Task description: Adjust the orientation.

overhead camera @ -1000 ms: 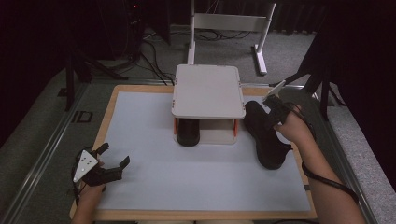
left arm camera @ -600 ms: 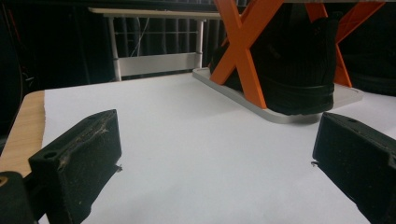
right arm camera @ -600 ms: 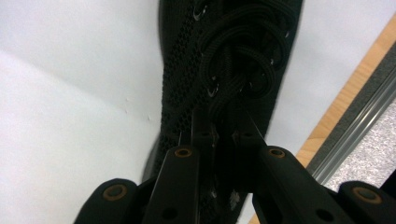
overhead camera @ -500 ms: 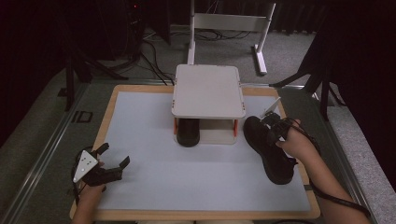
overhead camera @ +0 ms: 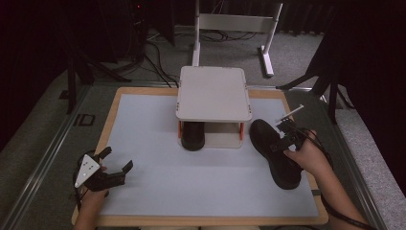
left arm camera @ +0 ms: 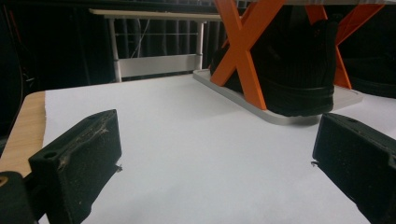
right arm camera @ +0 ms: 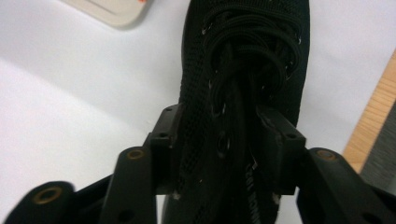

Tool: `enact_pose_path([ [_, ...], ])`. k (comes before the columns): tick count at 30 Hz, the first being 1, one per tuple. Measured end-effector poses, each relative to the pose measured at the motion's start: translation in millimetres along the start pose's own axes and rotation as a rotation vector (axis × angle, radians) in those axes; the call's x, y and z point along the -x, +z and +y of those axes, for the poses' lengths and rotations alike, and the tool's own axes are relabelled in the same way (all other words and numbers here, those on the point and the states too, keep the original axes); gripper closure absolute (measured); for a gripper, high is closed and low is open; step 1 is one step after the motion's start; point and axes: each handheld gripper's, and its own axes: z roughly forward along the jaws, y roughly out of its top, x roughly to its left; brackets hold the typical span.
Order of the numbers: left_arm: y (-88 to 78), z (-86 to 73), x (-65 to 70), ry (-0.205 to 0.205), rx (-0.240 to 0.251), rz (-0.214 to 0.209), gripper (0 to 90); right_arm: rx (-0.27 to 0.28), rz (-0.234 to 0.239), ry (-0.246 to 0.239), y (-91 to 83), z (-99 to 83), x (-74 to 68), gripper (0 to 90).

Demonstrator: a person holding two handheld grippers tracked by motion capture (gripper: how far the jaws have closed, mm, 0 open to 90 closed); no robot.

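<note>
- Black shoe (overhead camera: pixel 276 153) lies on the white mat (overhead camera: pixel 153 143) at the right, just right of the small shelf stand (overhead camera: pixel 213 93), its toe pointing to the far left and its heel toward the near right.
- Right gripper (overhead camera: pixel 282 140) sits over the shoe's laced upper. In the right gripper view its jaws have just been opening, and they stand on either side of the tongue and laces (right arm camera: pixel 247 56) — whether the pads press on the fabric is hard to tell.
- The shoe's heel is cut off at the bottom of that view, hidden behind the jaws.
- Left gripper (overhead camera: pixel 112 167) rests at the near left of the mat, jaws spread wide with nothing but mat between them.
- Second black shoe (overhead camera: pixel 192 136) stands under the stand's top plate — only its toe end shows from above; in the left gripper view, orange cross-braces (left arm camera: pixel 243 51) partly cover it.
- The room behind the table is too dark to read.
</note>
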Motion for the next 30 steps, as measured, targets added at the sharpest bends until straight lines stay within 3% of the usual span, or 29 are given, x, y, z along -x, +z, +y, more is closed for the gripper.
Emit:
enact_pose_path([
  [2,-0.1,-0.1,0.2,0.0,0.002,0.001,1.7,0.041,0.023,0.042,-1.9,-9.9,2.9,43.9],
  [4,-0.2,-0.2,0.2,0.0,0.003,0.002,1.7,0.088,0.033,0.06,-4.2,-19.4,4.8,52.2],
  [7,-0.1,-0.2,0.3,-0.001,0.004,0.003,1.7,0.195,0.05,0.091,-11.9,-33.8,8.0,50.6],
  [8,-0.1,-0.2,0.4,-0.001,0.004,0.003,1.7,0.23,0.056,0.093,-14.6,-38.6,8.8,45.5],
  [9,-0.1,-0.2,0.4,-0.001,0.004,0.003,1.7,0.23,0.056,0.093,-14.6,-38.6,8.8,45.5],
  [11,-0.2,-0.2,0.5,-0.004,0.005,0.004,1.7,0.31,0.059,0.091,-21.1,-55.4,7.9,39.0],
  [14,-0.2,-0.3,0.3,-0.006,0.006,0.004,1.7,0.351,0.043,0.081,-24.1,-67.4,4.4,35.6],
  [15,-0.2,-0.3,0.3,-0.007,0.007,0.003,1.7,0.387,0.042,0.089,-27.0,-74.4,2.8,34.9],
  [18,-0.3,-0.3,0.1,-0.009,0.008,0.002,1.7,0.441,0.061,0.113,-32.7,-91.4,0.1,34.8],
  [25,-0.3,-0.2,0.0,-0.009,0.005,0.001,1.7,0.509,0.033,0.127,-32.7,-123.0,-6.2,31.8],
  [30,-0.4,-0.3,-0.1,-0.012,0.009,0.002,1.7,0.562,0.01,0.16,-17.4,-137.3,-7.2,33.4],
])
